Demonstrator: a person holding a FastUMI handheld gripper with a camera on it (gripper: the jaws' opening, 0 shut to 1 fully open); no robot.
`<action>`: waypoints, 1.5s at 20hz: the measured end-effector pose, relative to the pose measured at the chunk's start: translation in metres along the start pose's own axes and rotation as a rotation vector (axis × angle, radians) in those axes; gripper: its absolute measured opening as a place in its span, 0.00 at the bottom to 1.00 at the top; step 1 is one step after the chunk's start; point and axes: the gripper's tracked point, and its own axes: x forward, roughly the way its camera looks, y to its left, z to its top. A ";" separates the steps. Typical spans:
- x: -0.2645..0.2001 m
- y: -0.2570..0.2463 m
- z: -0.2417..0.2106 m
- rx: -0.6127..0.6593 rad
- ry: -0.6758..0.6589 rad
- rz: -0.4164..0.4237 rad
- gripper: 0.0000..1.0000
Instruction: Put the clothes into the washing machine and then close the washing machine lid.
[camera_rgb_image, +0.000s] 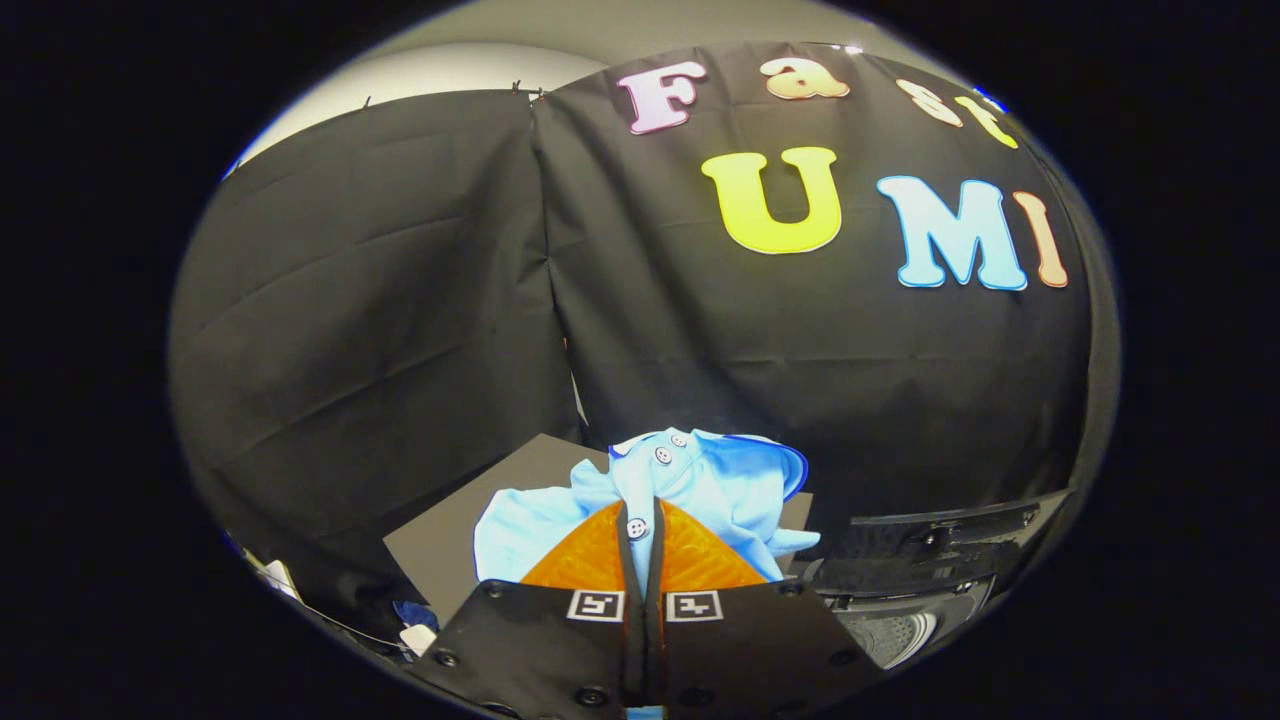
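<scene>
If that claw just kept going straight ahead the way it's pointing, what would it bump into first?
The claw is shut on the light blue shirt, so that cloth is already against it. Beyond the shirt, the black cloth wall looks next, though depth is unclear.

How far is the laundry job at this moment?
Done: the gripper has shut on the light blue shirt, which hangs bunched ahead of the fingers. In hand: carrying it. Left: drop it into the washing machine, whose lid stands open, then close that lid.
</scene>
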 end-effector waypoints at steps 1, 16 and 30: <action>-0.004 -0.006 -0.002 0.006 -0.003 -0.008 0.01; -0.075 -0.116 -0.029 0.067 -0.031 -0.146 0.01; -0.109 -0.181 -0.065 0.125 -0.029 -0.243 0.01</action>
